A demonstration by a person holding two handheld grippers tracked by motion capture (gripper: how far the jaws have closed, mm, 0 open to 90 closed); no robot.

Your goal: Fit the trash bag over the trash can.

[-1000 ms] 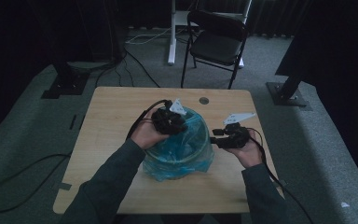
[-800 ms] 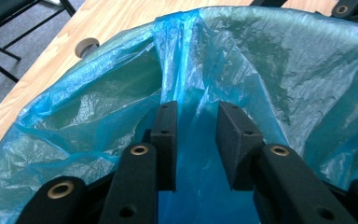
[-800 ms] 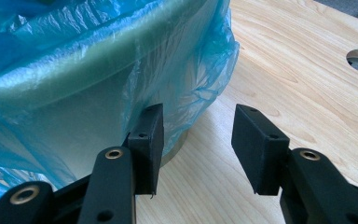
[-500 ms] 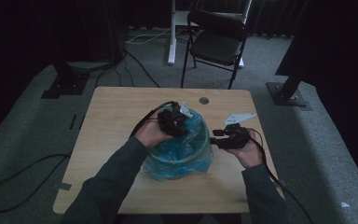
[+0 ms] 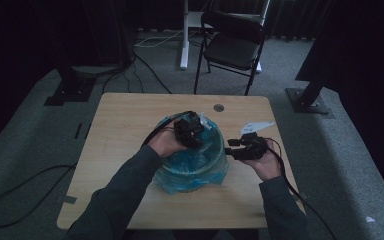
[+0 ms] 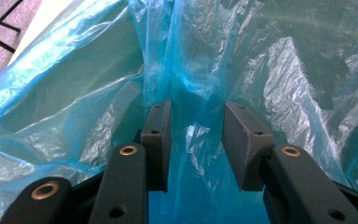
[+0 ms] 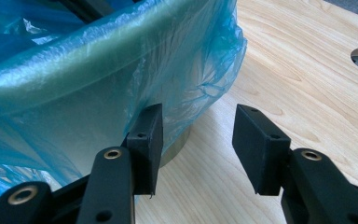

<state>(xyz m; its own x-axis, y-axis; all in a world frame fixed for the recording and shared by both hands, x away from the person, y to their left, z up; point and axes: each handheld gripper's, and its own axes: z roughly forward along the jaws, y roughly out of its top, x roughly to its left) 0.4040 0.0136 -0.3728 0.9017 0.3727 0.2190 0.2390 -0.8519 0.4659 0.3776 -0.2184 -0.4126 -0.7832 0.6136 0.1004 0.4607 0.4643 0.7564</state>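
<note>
Frankly, much of the bin (image 5: 200, 167) was hidden under its blue plastic liner (image 5: 190, 175), mid-table (image 5: 125, 125). The left gripper (image 5: 192, 131) hung over the rim, its jaws having just been opening, a loose fold of liner (image 6: 193, 116) between them, unpinched. The right gripper (image 5: 234, 150), jaws apart and empty, sat beside the bin's wall (image 7: 121, 84). Behind the table a dark chair (image 5: 232, 47) stood half lost in shadow.

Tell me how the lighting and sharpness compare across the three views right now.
High view: dim and murky, table lit, surroundings nearly black. Left gripper view: bright, blue bag shows white glare on its creases; left claw slightly soft. Right gripper view: evenly lit, wood grain crisp, right claw close and soft-edged.
</note>
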